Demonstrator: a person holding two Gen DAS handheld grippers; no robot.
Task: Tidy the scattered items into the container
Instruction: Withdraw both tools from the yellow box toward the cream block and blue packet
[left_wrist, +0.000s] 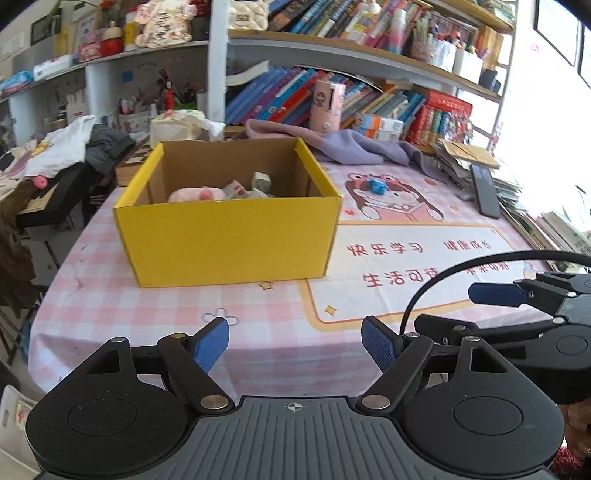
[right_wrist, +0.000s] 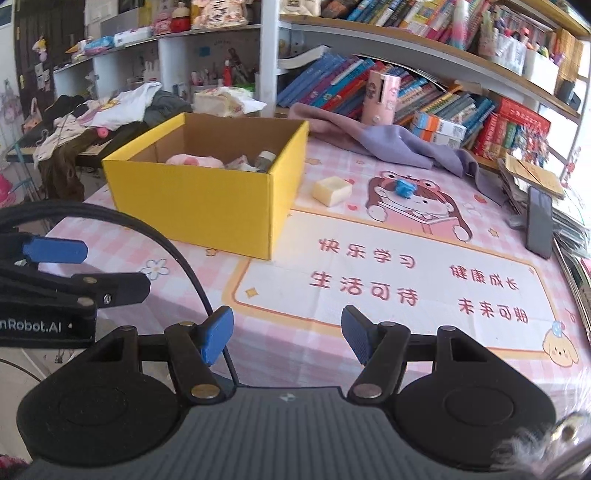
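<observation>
Holding both claws low over the near edge of the pink checked tablecloth (right_wrist: 295, 236), I keep them side by side with nothing in either. My left gripper (left_wrist: 295, 345) stands with its blue pads well apart and only cloth between them; my right gripper (right_wrist: 288, 334) is likewise spread and empty. Each shows in the other's view, the right one at the right edge of the left wrist view, the left one at the left edge of the right wrist view. Ahead sits the yellow cardboard box (left_wrist: 229, 240), open at the top, with a pink plush toy (left_wrist: 197, 194) and some small packets lying inside. Two items lie on the cloth to the right of the box: a pale yellow block (right_wrist: 331, 190) just beside its right wall, and a small blue toy (right_wrist: 404, 187) farther right on the cartoon girl print. A black phone (right_wrist: 539, 221) lies near the table's right edge, and a purple cloth (right_wrist: 402, 144) is heaped behind, below the bookshelves.
</observation>
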